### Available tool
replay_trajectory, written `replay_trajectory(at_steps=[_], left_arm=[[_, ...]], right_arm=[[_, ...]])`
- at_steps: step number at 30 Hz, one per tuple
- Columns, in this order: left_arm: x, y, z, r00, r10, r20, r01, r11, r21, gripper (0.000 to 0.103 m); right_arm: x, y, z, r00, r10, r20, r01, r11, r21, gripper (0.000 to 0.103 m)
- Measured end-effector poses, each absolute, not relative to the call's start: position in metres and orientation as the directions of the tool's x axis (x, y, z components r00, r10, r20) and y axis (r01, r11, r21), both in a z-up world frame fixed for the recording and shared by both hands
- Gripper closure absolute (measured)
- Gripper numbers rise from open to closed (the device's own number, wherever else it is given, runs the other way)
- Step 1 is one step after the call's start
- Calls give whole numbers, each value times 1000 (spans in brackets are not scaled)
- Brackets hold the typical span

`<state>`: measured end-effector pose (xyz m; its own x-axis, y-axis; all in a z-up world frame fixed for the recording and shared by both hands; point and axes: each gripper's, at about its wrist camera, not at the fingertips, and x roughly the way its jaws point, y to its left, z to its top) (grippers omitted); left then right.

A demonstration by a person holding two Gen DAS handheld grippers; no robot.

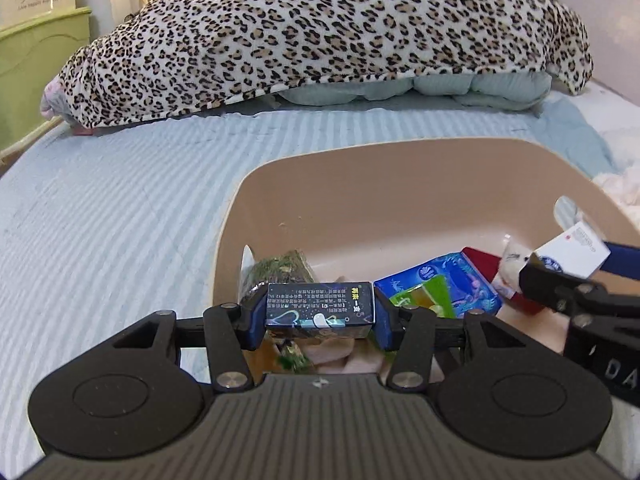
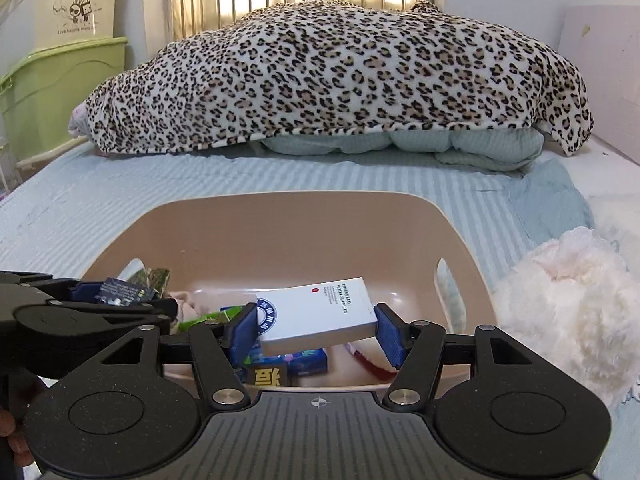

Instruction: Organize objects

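Showing only rightward: fluffy white cloth (image 2: 560, 300) beside basin (image 2: 280, 208).

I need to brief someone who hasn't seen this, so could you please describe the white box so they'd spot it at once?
On the striped bed, before the leopard blanket, sits a tan basin of small packs. The white box hangs tilted over its middle, between the right gripper pads. It is the only plain white pack, with a round blue seal and black lettering; the left gripper has a dark box.
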<state>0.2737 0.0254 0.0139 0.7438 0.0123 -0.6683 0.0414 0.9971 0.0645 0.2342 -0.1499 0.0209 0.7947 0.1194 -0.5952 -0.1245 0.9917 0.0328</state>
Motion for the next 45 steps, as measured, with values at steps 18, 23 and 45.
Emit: replay_trajectory(at_steps=[18, 23, 45], left_arm=[[205, 29, 68, 774, 2, -633, 55, 996, 69, 21], [181, 31, 74, 767, 5, -641, 55, 996, 74, 21], [65, 21, 105, 797, -39, -603, 81, 996, 43, 21]], right_arm=[[166, -153, 71, 817, 137, -560, -141, 989, 36, 8], [142, -150, 82, 812, 146, -565, -148, 988, 43, 7], [41, -170, 101, 783, 160, -601, -142, 987, 78, 7]])
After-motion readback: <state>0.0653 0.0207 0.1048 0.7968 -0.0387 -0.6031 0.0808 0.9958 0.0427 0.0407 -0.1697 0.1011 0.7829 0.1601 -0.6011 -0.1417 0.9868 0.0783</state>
